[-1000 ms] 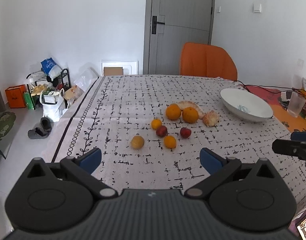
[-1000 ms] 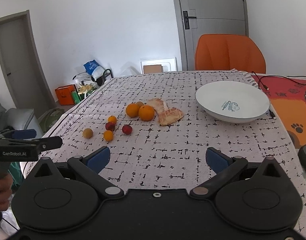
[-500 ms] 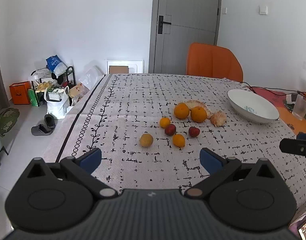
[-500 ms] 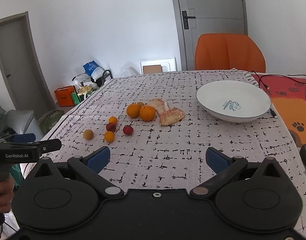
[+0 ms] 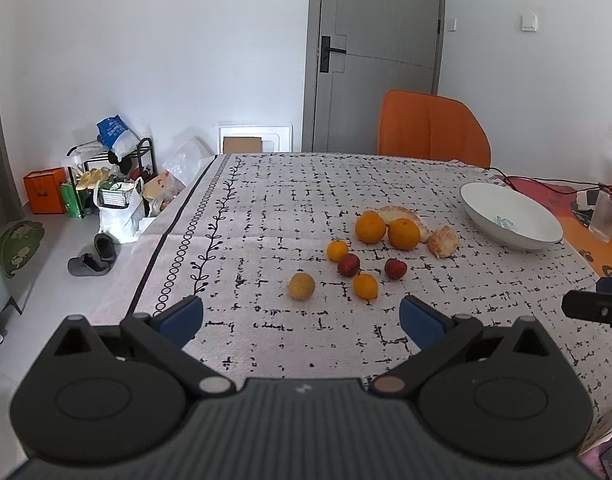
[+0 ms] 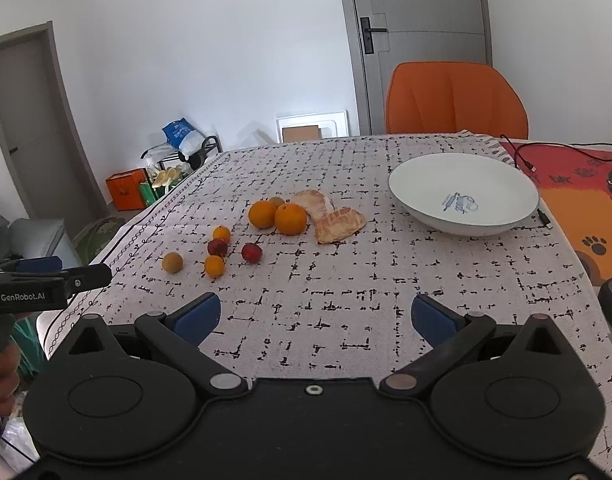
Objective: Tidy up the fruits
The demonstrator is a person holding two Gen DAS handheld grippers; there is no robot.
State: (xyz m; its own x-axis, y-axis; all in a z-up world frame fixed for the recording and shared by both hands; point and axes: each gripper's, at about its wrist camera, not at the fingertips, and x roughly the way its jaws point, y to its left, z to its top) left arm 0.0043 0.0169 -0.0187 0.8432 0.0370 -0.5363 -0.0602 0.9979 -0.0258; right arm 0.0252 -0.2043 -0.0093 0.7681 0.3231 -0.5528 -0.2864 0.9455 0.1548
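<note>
Several fruits lie loose on the patterned tablecloth: two big oranges (image 5: 387, 227) (image 6: 277, 216), small oranges (image 5: 365, 286), two red plums (image 5: 395, 268) (image 6: 251, 253), a yellowish fruit (image 5: 301, 286) (image 6: 172, 262) and peeled pomelo pieces (image 6: 340, 224) (image 5: 443, 241). A white bowl (image 6: 462, 196) (image 5: 510, 220) stands empty to their right. My left gripper (image 5: 301, 316) is open and empty, above the near table edge in front of the fruits. My right gripper (image 6: 316, 318) is open and empty, further right.
An orange chair (image 5: 432, 130) stands at the table's far side. A cable (image 6: 522, 156), a plastic cup (image 5: 605, 216) and an orange mat (image 6: 578, 200) are at the right. Bags and a rack (image 5: 105, 184) sit on the floor at left.
The left gripper has shifted left and tilted up slightly, so the fruits sit further right in its view. The right gripper has hardly moved. Both stay open.
</note>
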